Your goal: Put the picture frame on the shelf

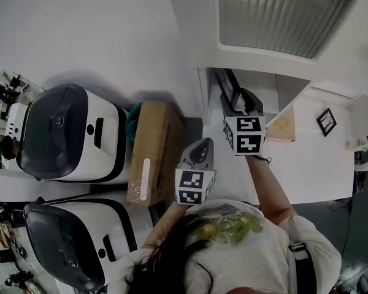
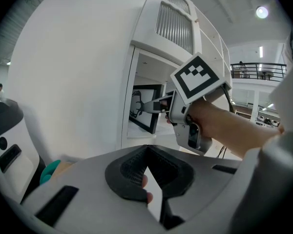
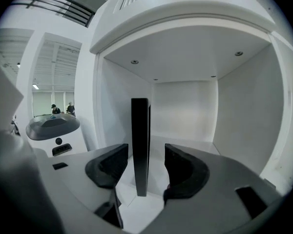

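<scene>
The black picture frame (image 3: 140, 145) stands upright and edge-on inside the white shelf compartment (image 3: 190, 106). My right gripper (image 3: 144, 167) is open, with the frame between its pads and a gap on each side. In the left gripper view the frame (image 2: 145, 112) shows a line drawing, with the right gripper (image 2: 154, 104) at its edge. In the head view the right gripper (image 1: 235, 100) reaches into the shelf (image 1: 260, 81). My left gripper (image 1: 198, 152) hangs back below it, shut and empty (image 2: 146, 172).
Two white and black machines (image 1: 67, 133) (image 1: 67, 244) stand at the left, with a cardboard box (image 1: 152, 152) and a teal thing (image 1: 134, 120) beside them. On the white top at the right lie a small black frame (image 1: 325, 121) and a wooden board (image 1: 282, 127).
</scene>
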The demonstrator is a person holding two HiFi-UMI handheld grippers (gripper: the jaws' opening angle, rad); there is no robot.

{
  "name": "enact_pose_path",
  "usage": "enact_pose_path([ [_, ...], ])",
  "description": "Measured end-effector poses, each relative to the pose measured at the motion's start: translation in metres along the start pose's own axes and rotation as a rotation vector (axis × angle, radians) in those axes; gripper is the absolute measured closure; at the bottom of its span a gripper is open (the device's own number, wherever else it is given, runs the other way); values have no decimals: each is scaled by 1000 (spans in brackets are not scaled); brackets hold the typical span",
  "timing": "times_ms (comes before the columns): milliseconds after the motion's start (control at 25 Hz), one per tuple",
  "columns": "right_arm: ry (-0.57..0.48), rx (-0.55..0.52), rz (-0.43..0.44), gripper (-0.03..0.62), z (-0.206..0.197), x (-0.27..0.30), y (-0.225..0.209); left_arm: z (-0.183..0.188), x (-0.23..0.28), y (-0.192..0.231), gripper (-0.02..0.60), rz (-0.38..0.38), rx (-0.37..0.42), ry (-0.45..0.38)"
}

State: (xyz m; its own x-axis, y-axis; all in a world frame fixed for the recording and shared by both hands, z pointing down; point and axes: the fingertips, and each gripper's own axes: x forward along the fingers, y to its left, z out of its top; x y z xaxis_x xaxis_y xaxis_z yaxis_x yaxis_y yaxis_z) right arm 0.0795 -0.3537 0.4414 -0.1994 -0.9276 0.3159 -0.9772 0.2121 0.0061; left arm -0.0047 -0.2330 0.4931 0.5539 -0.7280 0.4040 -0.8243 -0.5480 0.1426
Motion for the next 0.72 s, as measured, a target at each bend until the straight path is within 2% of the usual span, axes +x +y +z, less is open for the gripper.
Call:
enact_pose_path([
  [240,8,74,21,372,-17,-36,3,-2,-11,-9,561,-11,13,-9],
  [480,43,88,121,386,-40,-66,27,-6,-26,-16,561,-16,10,-14],
  [640,52,104,143,516,-51,-87,37,-8,-36,-22,561,-25,-8,-23],
  [720,47,111,166,545,-53,-97,44,-10,-41,-25,561,-28,-11,-28],
])
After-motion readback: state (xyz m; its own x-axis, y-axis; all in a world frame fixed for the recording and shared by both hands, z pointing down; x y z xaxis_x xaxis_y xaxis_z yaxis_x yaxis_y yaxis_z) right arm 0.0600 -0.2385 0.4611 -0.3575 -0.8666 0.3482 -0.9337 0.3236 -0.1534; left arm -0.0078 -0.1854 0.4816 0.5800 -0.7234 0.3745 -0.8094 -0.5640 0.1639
